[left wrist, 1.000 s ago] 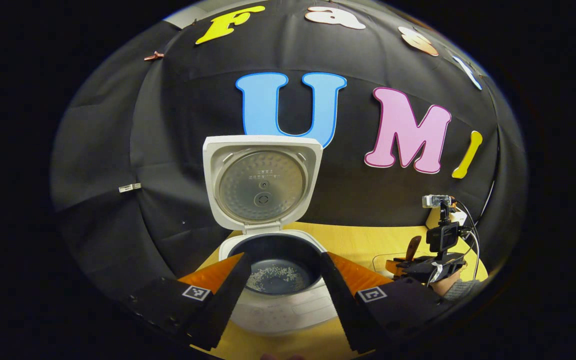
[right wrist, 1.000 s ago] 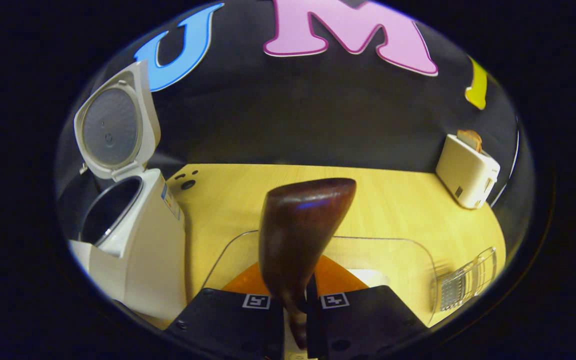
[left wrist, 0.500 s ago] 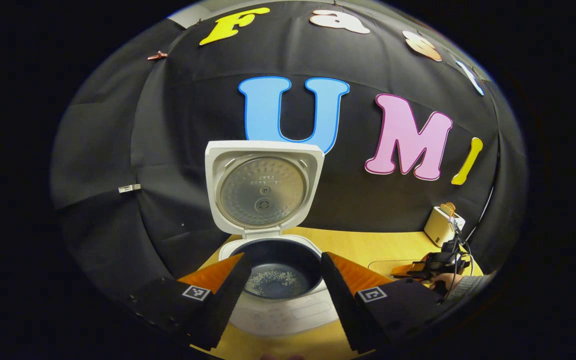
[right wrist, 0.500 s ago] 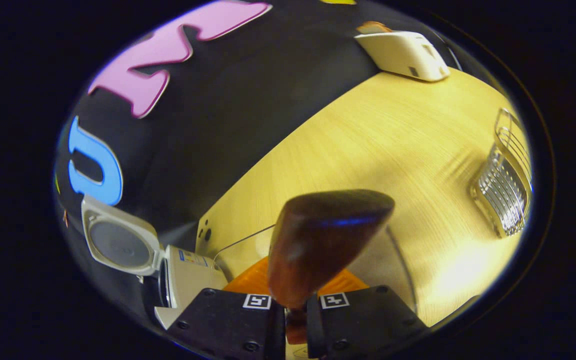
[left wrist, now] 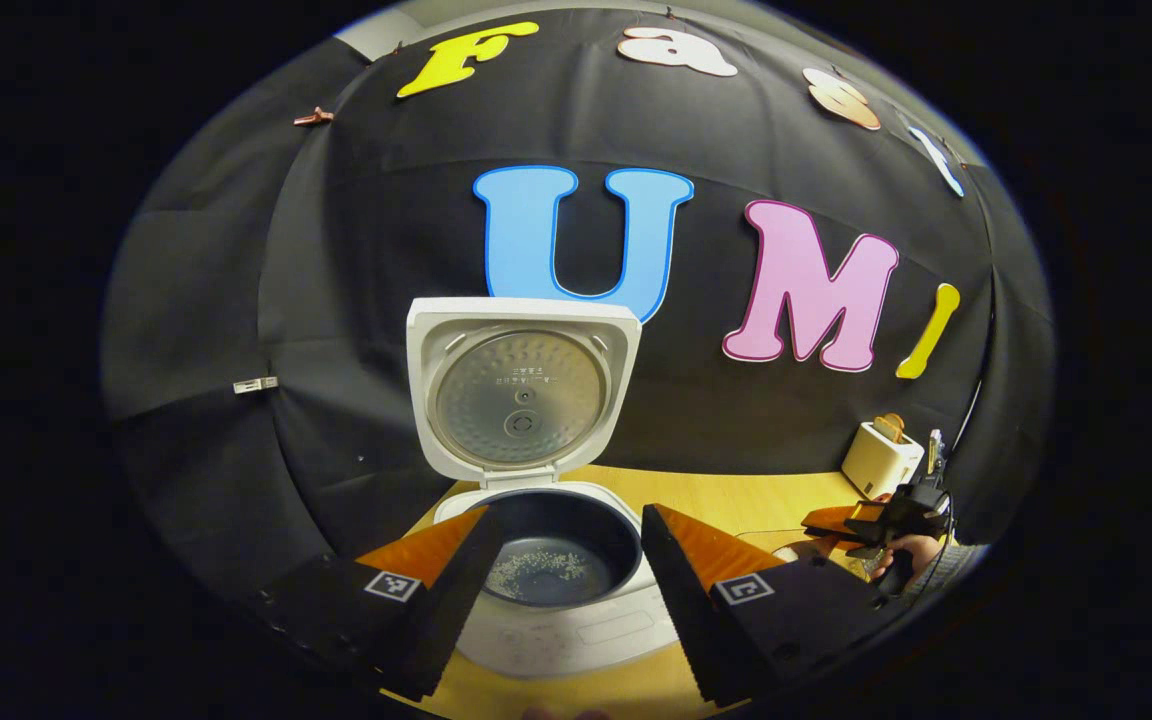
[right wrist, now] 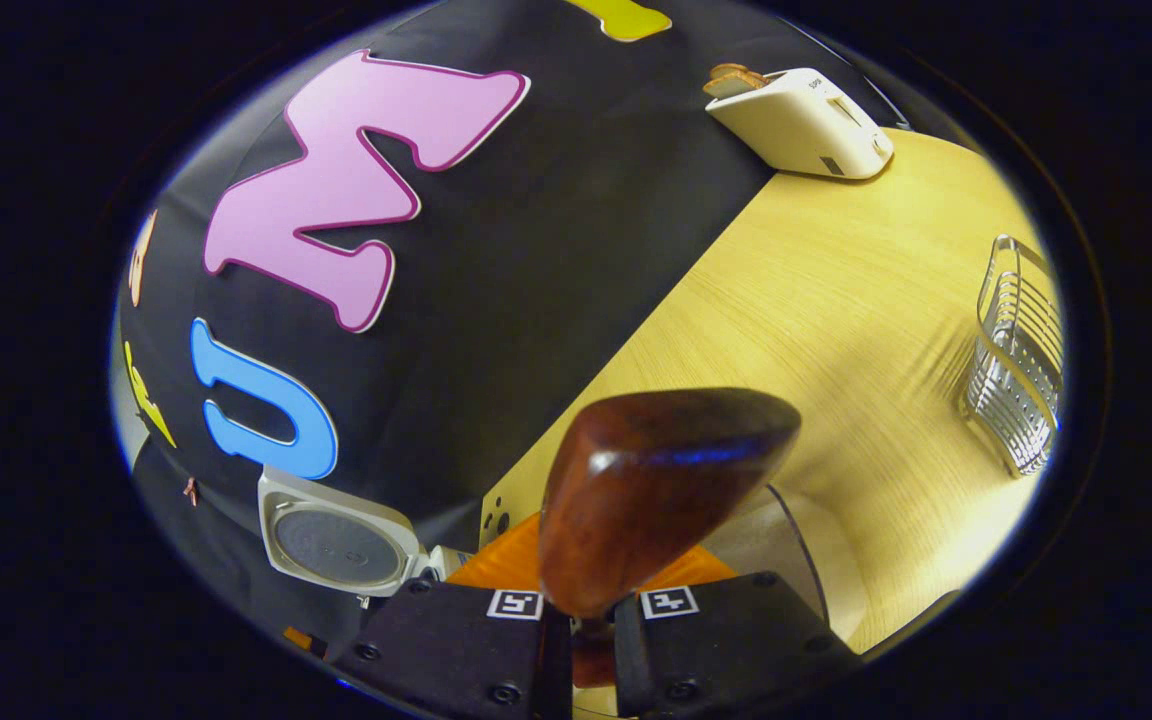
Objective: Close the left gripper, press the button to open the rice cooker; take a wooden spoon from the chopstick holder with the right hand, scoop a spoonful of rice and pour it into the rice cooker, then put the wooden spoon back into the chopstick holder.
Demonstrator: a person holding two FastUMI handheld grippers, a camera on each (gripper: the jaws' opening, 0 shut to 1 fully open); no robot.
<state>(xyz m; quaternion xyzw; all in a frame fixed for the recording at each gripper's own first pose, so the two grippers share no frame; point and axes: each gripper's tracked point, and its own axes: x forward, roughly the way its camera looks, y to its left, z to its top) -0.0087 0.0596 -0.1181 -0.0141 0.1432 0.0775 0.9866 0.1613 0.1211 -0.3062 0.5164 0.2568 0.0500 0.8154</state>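
The white rice cooker (left wrist: 566,632) stands with its lid (left wrist: 521,395) raised; a thin scatter of rice (left wrist: 546,566) lies in the dark inner pot. My left gripper (left wrist: 564,590) hovers open in front of the pot with nothing between its fingers. In the right gripper view the dark wooden spoon (right wrist: 661,485) fills the centre, bowl end forward, with my right gripper (right wrist: 591,640) shut on its handle. The view is rolled, so the cooker lid (right wrist: 336,545) sits low left. The wire chopstick holder (right wrist: 1016,400) stands at the right on the table. In the left gripper view the right gripper (left wrist: 871,522) shows at far right, held by a hand.
A white toaster (right wrist: 804,125) with bread in it stands at the back of the yellow wooden table (right wrist: 836,300). A clear plastic container (right wrist: 786,540) lies just under the spoon. The toaster (left wrist: 878,458) also appears far right in the left gripper view.
The right gripper has rolled and tilted with the spoon, moving right and lower, away from the cooker. The left gripper has stayed open before the pot, drifting slightly upward.
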